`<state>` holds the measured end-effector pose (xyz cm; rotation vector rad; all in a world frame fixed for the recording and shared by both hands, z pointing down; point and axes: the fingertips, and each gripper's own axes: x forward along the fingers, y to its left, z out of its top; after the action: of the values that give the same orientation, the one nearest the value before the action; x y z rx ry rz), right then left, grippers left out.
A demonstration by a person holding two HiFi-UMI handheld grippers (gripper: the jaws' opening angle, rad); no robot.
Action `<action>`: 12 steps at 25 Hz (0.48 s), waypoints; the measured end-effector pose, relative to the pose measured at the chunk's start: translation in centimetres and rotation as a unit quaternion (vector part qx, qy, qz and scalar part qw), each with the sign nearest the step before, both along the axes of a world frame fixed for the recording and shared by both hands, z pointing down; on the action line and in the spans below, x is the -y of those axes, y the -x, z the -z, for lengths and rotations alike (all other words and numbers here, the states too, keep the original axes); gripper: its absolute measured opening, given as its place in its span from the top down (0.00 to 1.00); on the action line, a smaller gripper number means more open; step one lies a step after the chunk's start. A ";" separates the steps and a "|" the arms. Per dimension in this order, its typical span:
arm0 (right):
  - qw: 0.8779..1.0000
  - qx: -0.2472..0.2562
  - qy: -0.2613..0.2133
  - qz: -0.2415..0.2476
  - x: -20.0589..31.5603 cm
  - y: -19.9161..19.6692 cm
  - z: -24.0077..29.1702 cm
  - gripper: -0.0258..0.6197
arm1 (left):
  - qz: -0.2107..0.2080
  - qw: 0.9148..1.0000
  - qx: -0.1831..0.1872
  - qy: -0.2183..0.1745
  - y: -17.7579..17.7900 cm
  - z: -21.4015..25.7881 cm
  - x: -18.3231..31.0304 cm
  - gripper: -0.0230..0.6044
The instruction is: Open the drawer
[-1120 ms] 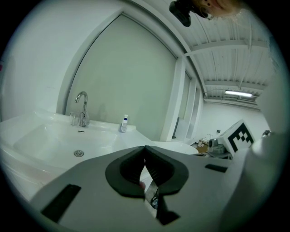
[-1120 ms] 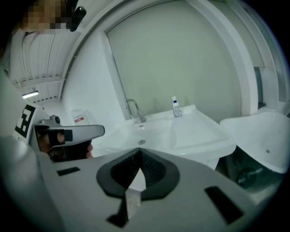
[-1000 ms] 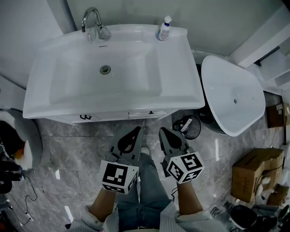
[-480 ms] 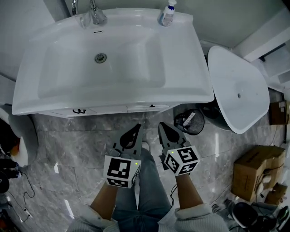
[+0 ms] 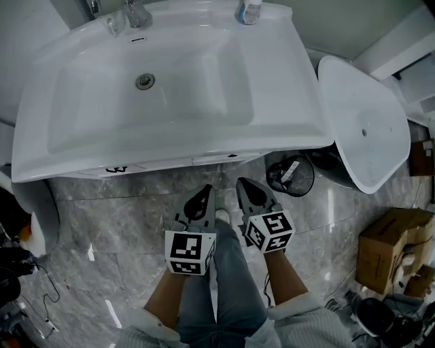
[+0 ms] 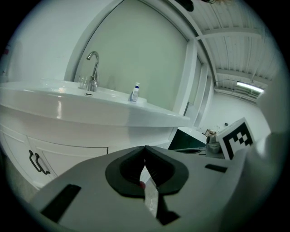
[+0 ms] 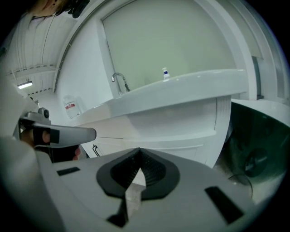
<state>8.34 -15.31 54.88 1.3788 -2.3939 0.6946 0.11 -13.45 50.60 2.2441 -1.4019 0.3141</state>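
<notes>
Under washbasin (image 5: 285, 88), shut drawer (image 5: 217, 160), grey marble floor (image 5: 115, 217), cardboard box (image 5: 394, 241) at right

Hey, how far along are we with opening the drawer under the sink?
Nothing looks done: the drawer front under the sink sits flush, closed. In hand: the left tool and right tool are both shut and empty, held short of the drawer. Left to do: reach the handle, grip it and pull.

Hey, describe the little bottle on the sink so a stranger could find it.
Find the big white sink. On its back rim, well right of the tap, stands a small bottle. It alone shows blue; the tap is bare metal.
</notes>
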 end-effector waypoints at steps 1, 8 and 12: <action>1.000 -0.002 0.002 -0.002 0.2 -0.1 -0.6 0.95 | 0.000 1.000 0.001 0.005 -0.1 -0.7 0.1 0.94; 0.999 -0.023 0.028 -0.011 1.4 -0.5 -4.7 0.95 | -0.014 0.999 0.016 0.032 -0.4 -4.8 0.4 0.94; 0.997 -0.034 0.060 -0.015 1.7 -0.6 -7.4 0.95 | -0.023 0.999 0.024 0.042 -0.6 -6.3 0.4 0.94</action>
<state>8.97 -17.03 62.30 1.3691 -2.2442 0.7731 0.67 -13.86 56.91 2.2149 -1.3382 0.4375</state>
